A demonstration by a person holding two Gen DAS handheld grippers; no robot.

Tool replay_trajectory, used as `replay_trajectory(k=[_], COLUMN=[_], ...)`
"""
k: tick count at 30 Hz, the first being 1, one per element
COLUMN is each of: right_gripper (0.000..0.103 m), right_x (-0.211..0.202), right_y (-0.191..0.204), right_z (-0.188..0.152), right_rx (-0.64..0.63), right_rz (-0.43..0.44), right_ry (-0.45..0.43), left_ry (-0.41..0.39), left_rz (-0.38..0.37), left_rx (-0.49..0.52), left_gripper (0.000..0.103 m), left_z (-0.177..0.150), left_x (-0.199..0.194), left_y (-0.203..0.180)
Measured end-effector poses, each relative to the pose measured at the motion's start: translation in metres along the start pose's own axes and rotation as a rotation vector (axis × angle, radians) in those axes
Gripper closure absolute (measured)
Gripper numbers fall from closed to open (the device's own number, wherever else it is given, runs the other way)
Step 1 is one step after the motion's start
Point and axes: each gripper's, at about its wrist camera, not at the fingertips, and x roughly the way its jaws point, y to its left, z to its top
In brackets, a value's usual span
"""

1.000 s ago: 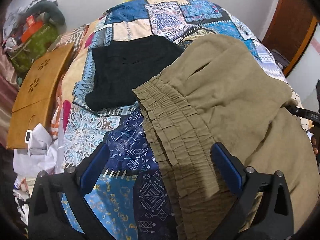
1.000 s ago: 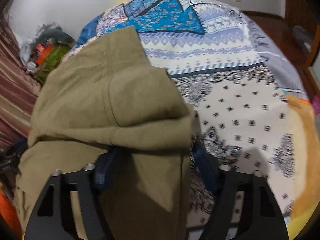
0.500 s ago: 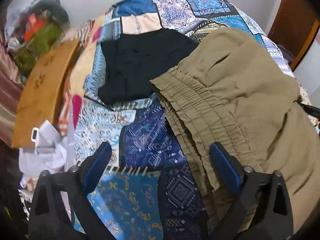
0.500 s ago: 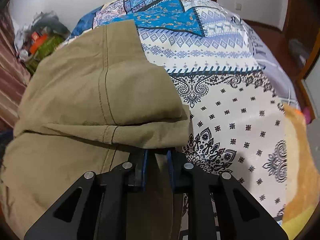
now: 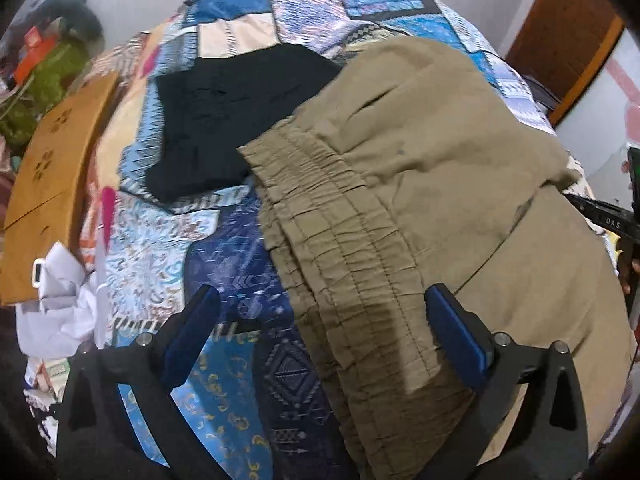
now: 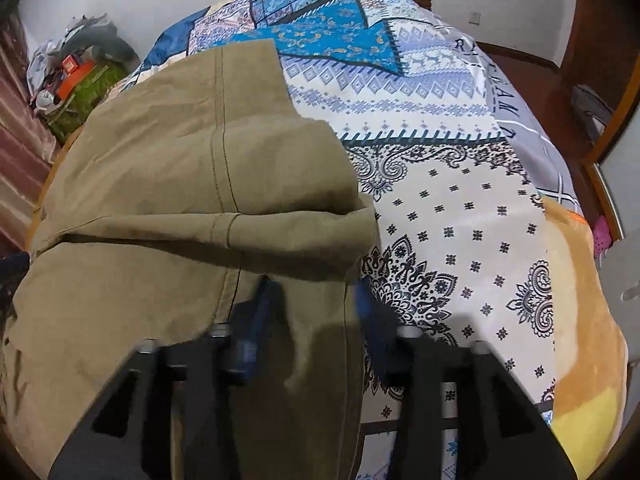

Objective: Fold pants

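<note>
The bed (image 5: pixel 248 264) fills the room's middle, spread with a patchwork cover of blue, cream and navy prints, and in the right wrist view its white paisley panels (image 6: pixel 472 240) run off toward 3 o'clock. Across it lie the olive pants (image 5: pixel 420 184), taking up most of the right half of the left wrist view, with the gathered elastic waistband (image 5: pixel 344 248) running from about 11 o'clock down toward 6. In the right wrist view the same pants (image 6: pixel 180 168) cover the left half, one layer folded over so a thick rolled edge crosses the middle of the frame. A black garment (image 5: pixel 240 120) lies flat on the cover at 11 o'clock from the waistband, its near corner touching or slipping just under the olive cloth. At 9 o'clock a tan wooden board (image 5: pixel 52 184) with flower cut-outs leans off the bed's edge, crumpled white fabric (image 5: pixel 64 300) just below it. The left claw (image 5: pixel 320 320) hangs wide apart over the waistband, one blue pad above the cover and the other above the olive cloth, gripping nothing. The right claw (image 6: pixel 312 312) is blurred, its pads apart on either side of a hanging olive fold; whether they still pinch it I cannot tell.
</note>
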Motion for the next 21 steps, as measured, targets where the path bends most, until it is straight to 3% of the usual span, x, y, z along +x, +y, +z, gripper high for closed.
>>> replay_trajectory(k=[1, 5, 11, 13, 18, 19, 21], right_gripper=[0.089, 0.093, 0.089, 0.081, 0.043, 0.038, 0.038], right_x=[0.002, 0.005, -0.022, -0.035, -0.054, -0.052, -0.045], right_y=[0.002, 0.012, 0.01, 0.007, -0.003, -0.003, -0.006], right_z=[-0.002, -0.002, -0.005, -0.003, 0.02, 0.025, 0.036], right_rx=[-0.006, -0.077, -0.11, -0.11, -0.077, -0.08, -0.085], right_rz=[-0.011, -0.065, -0.034, -0.02, -0.007, -0.015, -0.024], right_ry=[0.006, 0.003, -0.048, -0.087, -0.179, -0.178, -0.19], left_ry=[-0.012, -0.056, -0.058, -0.088, -0.098, -0.091, -0.067], left_rz=[0.016, 0.099, 0.084, 0.088, 0.046, 0.035, 0.005], left_rx=[0.004, 0.053, 0.05, 0.044, -0.019, -0.03, -0.039], left_gripper=[0.0, 0.0, 0.001, 0.001, 0.001, 0.001, 0.001], left_z=[-0.002, -0.003, 0.011, 0.016, 0.037, 0.04, 0.043], left_x=[-0.001, -0.005, -0.019, -0.027, -0.03, -0.026, -0.013], left_y=[-0.002, -0.012, -0.008, -0.008, 0.003, 0.004, 0.008])
